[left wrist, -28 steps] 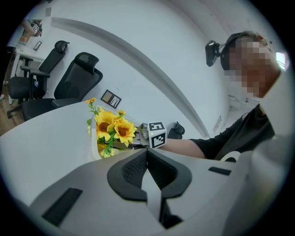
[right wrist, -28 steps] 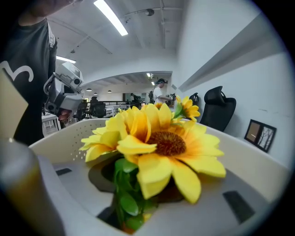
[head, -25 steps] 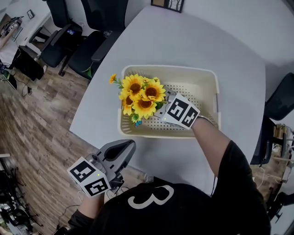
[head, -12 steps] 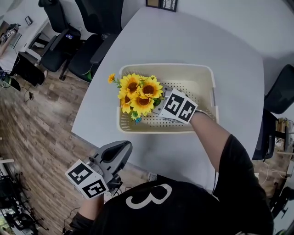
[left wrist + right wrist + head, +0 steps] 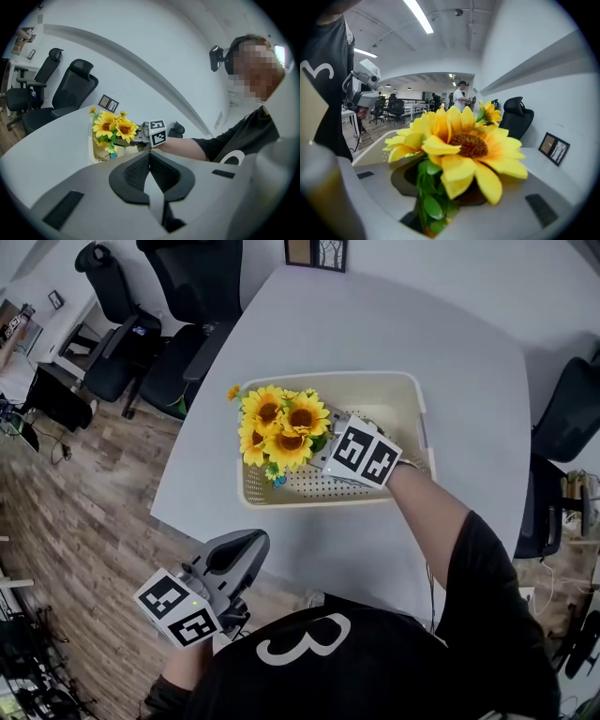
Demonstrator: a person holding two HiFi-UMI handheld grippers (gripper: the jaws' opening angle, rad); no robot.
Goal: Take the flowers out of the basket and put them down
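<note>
Right hand-held gripper (image 5: 328, 454) is clamping the flowers (image 5: 281, 426) by the stems, jaws pressing in on the green stalks and leaves. Yellow sunflower heads are riding above the rim at the left end of the basket (image 5: 417, 399). Basket is sitting on the white bench (image 5: 375, 324), with its perforated bottom showing bare on the right side. Left hand-held gripper (image 5: 246, 549) is hovering off the bench's near edge, over the wood floor (image 5: 75, 521), jaws pressed together with nothing between them, pointing toward the basket. Black office chairs (image 5: 187, 296) are standing by the bench's far-left corner.
</note>
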